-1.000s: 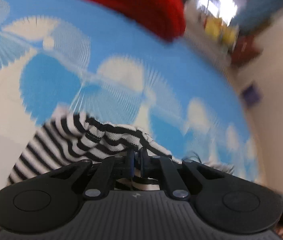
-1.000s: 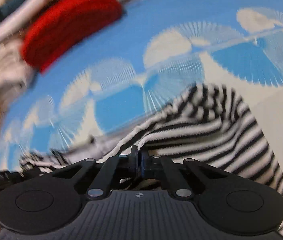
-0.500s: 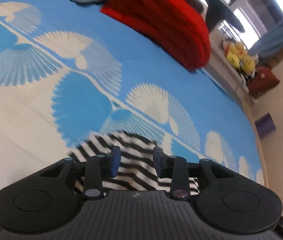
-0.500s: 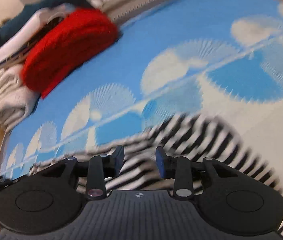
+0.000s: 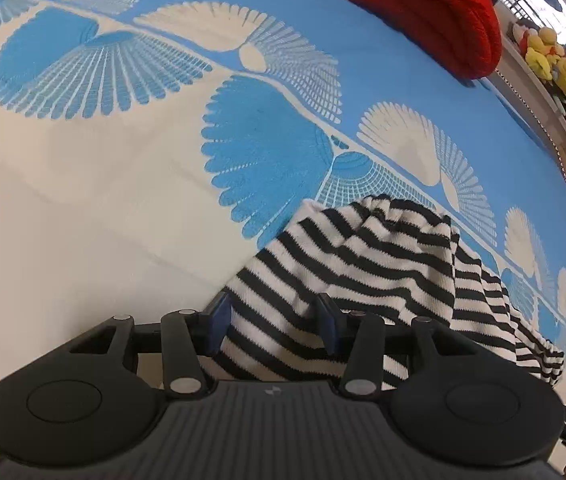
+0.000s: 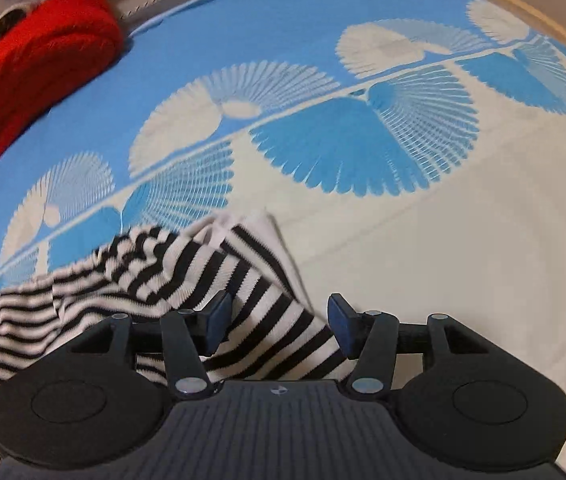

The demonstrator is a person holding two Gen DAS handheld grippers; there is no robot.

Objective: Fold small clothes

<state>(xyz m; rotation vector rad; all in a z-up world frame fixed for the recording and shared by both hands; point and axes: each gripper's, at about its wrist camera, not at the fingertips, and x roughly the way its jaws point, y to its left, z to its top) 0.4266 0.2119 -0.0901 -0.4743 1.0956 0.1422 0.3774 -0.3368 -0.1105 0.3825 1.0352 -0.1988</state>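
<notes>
The black-and-white striped garment (image 5: 367, 276) lies bunched on the bedspread (image 5: 83, 208), at the near edge of the blue fan pattern where it meets the plain cream part. In the left wrist view its folded bulk rises just beyond the tool and trails off to the right in a thinner, finer-striped section; in the right wrist view the same striped garment (image 6: 171, 276) spreads away to the left, with one cream-edged corner pointing toward the far side. The left gripper (image 5: 273, 320) sits over the cloth with its fingers apart, the knit passing between the blue pads without being pinched. The right gripper (image 6: 279, 320) is likewise spread wide, striped fabric lying between its fingers and the right pad just off the cloth's edge. Farther off, a thick red knitted item (image 5: 423, 12) rests on the far blue part of the bedspread, and beyond it, at the far right, some yellow plush toys (image 5: 551, 60) sit on a ledge.
</notes>
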